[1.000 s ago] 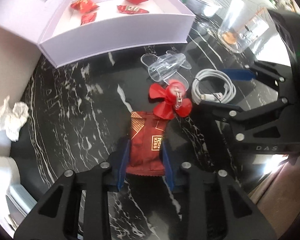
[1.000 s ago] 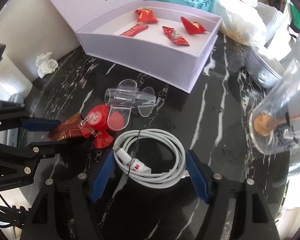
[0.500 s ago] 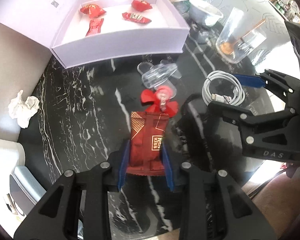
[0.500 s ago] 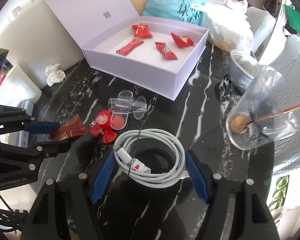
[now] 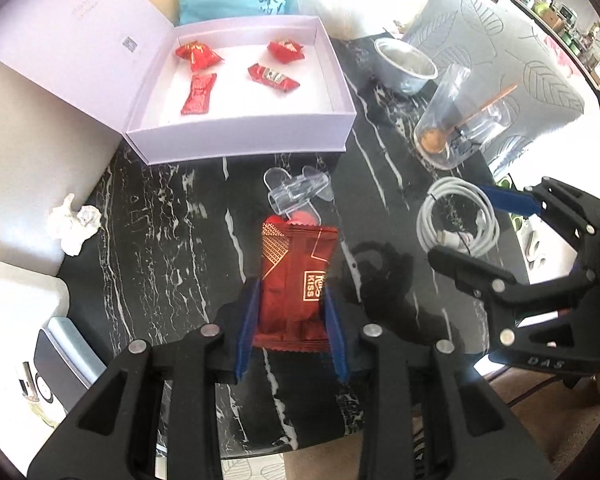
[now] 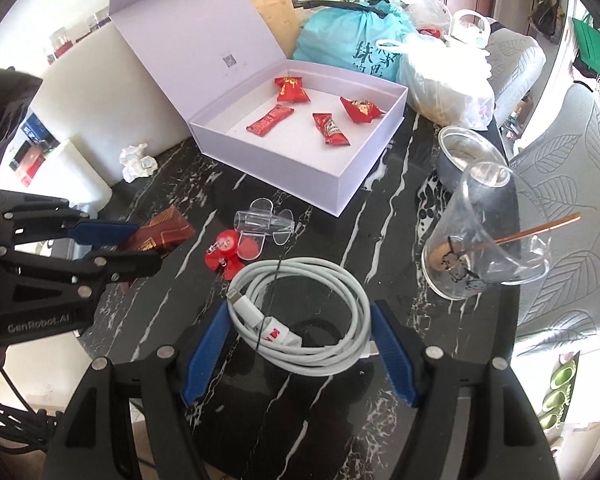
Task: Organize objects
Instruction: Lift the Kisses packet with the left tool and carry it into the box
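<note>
Two grippers are up above the black marble table point(image 5: 160, 240). My left gripper point(image 5: 291, 330) squeezes a dark red snack packet point(image 5: 296, 280), and my right gripper point(image 6: 300, 350) hugs the white coiled cable point(image 6: 304, 312). Four red candies point(image 6: 332, 130) lie in the open lilac box point(image 6: 300, 176).

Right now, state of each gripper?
Left gripper: shut on the dark red snack packet.
Right gripper: shut on the coiled white cable.
</note>
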Available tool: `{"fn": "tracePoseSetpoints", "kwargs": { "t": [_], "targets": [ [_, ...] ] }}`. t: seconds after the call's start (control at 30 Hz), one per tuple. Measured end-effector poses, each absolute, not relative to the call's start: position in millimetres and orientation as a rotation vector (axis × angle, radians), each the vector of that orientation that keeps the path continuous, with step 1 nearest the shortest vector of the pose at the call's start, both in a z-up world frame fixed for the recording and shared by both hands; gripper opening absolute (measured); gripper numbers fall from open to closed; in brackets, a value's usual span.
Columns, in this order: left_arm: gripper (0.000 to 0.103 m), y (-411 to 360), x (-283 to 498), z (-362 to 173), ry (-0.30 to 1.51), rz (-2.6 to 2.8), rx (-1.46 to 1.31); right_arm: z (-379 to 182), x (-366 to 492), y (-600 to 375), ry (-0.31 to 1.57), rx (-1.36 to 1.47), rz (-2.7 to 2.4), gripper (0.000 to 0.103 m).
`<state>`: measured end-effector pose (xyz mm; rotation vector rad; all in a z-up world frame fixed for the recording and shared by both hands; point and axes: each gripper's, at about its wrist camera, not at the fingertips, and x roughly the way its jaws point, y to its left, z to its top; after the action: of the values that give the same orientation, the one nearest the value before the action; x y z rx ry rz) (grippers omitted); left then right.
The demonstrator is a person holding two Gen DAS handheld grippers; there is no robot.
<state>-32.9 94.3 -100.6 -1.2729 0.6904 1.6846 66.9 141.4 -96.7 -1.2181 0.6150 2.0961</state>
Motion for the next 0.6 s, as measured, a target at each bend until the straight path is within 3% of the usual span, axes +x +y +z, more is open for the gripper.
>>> {"fn": "tracePoseSetpoints", "kwargs": {
  "t": [0.6],
  "targets": [
    [0.030,121,-50,-75,0.676,1.721,-1.250,-63,52,164,0.582,-1.201,2.179,0.072]
  ]
}}
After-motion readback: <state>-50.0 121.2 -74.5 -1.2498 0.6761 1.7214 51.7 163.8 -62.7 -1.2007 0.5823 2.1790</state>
